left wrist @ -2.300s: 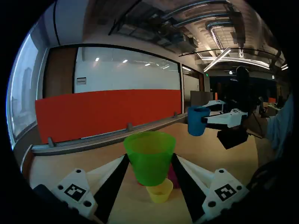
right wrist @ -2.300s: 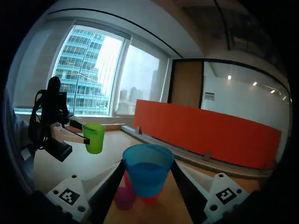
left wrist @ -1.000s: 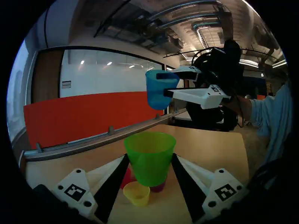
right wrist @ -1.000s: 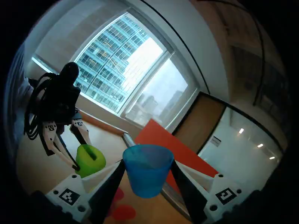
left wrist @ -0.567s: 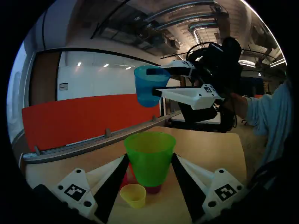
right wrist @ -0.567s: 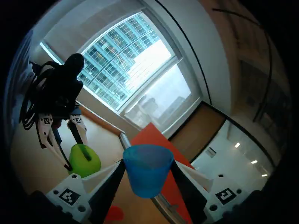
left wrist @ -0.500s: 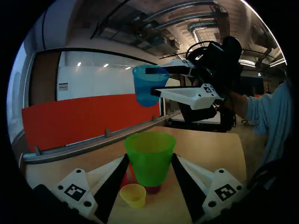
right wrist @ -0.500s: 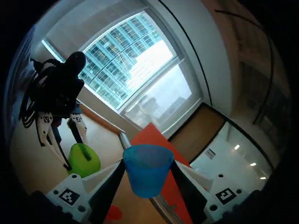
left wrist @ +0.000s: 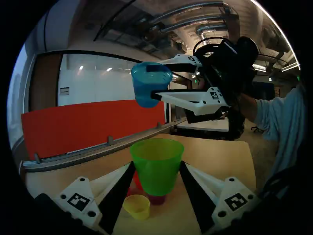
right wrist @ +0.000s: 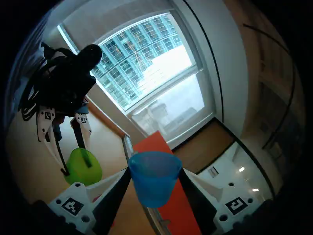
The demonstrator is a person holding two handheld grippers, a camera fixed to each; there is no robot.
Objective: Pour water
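Note:
In the left gripper view my left gripper [left wrist: 157,172] is shut on an upright green cup [left wrist: 157,165] held above the wooden table [left wrist: 219,156]. High above it hangs a translucent blue cup [left wrist: 150,83], tilted, clamped in the right gripper [left wrist: 156,84] that a hand in a light sleeve [left wrist: 279,121] holds. In the right gripper view my right gripper [right wrist: 154,180] is shut on the blue cup [right wrist: 155,178]. The view is strongly rolled. The green cup [right wrist: 83,167] sits lower left between the left gripper's fingers [right wrist: 49,149].
Under the green cup stand a small yellow cup [left wrist: 136,206] and red and magenta cups [left wrist: 156,197]. An orange panel [left wrist: 86,121] and a rail [left wrist: 98,147] run along the table's far edge. A large window [right wrist: 144,66] is behind the left gripper.
The blue cup has risen and moved left until it is nearly over the green cup, and tilted further. The right gripper view has rolled more. The green cup stayed steady.

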